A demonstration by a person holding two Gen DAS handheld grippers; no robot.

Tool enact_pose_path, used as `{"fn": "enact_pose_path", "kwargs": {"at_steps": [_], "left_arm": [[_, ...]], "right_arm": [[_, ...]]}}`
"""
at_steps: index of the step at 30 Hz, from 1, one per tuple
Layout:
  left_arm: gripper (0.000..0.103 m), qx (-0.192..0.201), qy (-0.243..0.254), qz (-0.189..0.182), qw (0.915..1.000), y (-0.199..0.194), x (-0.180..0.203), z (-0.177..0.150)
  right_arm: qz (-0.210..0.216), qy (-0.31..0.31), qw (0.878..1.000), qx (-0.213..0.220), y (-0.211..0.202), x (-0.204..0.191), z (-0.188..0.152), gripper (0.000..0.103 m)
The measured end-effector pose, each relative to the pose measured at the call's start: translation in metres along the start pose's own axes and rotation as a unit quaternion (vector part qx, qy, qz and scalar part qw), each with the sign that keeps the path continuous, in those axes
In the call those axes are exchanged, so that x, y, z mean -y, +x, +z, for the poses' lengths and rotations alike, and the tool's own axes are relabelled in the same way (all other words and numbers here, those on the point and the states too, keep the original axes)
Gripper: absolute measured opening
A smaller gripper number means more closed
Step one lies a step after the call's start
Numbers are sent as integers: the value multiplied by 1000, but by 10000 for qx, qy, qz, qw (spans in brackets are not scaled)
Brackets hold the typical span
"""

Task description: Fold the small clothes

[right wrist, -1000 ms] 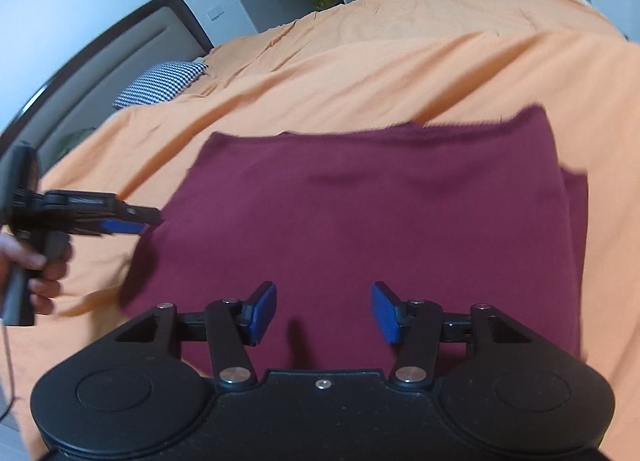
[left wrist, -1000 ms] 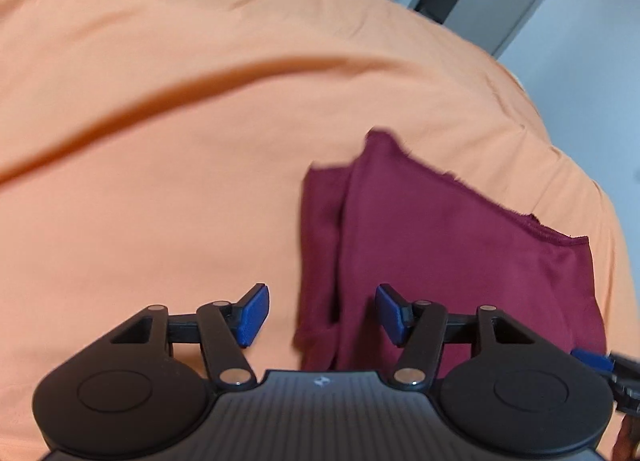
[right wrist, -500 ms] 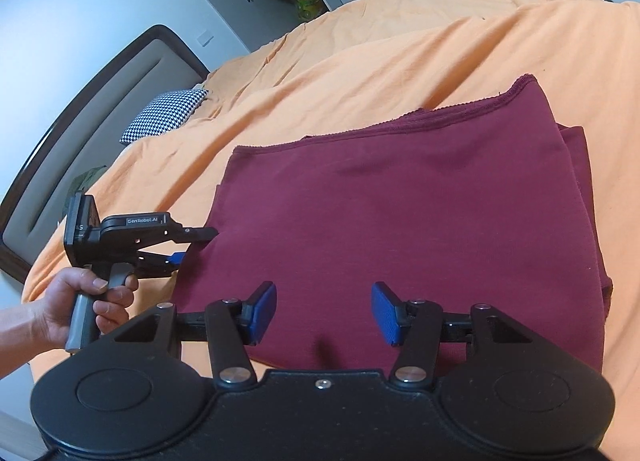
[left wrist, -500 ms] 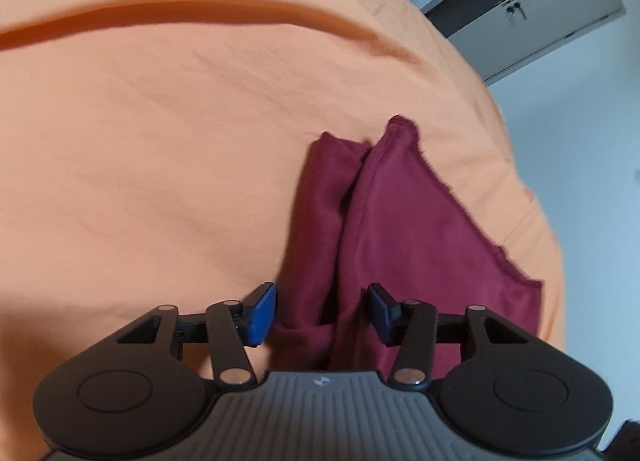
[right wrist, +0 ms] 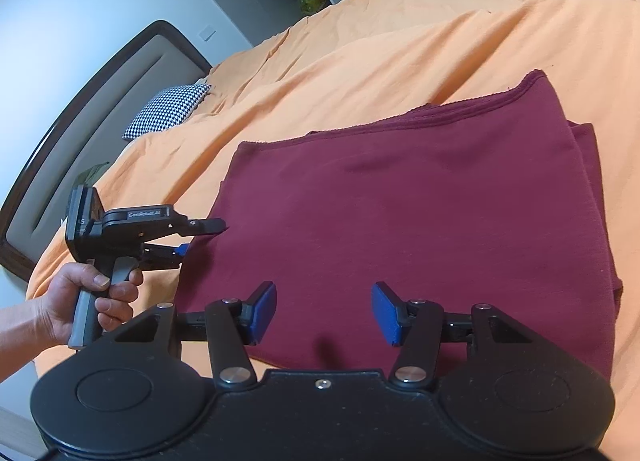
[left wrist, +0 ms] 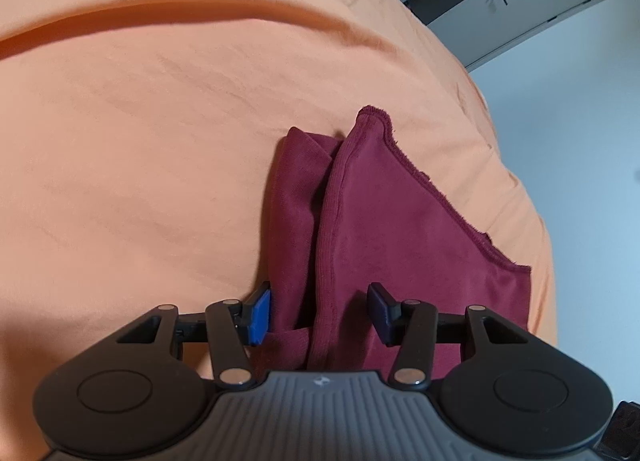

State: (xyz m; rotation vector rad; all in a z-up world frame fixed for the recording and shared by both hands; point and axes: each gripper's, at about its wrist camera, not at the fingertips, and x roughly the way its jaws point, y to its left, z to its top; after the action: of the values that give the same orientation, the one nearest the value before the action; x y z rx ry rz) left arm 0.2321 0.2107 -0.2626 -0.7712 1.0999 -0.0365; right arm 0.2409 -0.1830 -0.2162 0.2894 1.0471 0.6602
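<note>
The left tool [left wrist: 318,313] is spread open, straddling the near corner layers of the maroon garment [left wrist: 400,229]. The right tool [right wrist: 324,313] hangs open over its near edge. The garment lies folded on the orange bed [right wrist: 360,49], its long axis running between them.

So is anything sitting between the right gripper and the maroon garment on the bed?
Nothing visible. The right gripper hangs open directly over the near edge of the folded maroon garment, with only bare fabric between its fingers. The left gripper is off at the garment's left edge, out of the way, on the orange bedspread.
</note>
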Motion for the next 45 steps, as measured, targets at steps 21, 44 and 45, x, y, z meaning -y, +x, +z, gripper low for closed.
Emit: {"fn": "enact_pose_path", "kwargs": {"at_steps": [21,44,45], "left_arm": [[14,306,718,662,9947,-28,46,-7],[57,-632,2396,1476,9575,71,268,-74],[60,-579,2357,1316,9611,62,269,-76]], "right_arm": [[19,162,9997,184,-15,7,-7,56],[-66,1061,9885,1073,-92,79,-46,63],[-49,1084,9884,1060,-91,81,-48,63]]}}
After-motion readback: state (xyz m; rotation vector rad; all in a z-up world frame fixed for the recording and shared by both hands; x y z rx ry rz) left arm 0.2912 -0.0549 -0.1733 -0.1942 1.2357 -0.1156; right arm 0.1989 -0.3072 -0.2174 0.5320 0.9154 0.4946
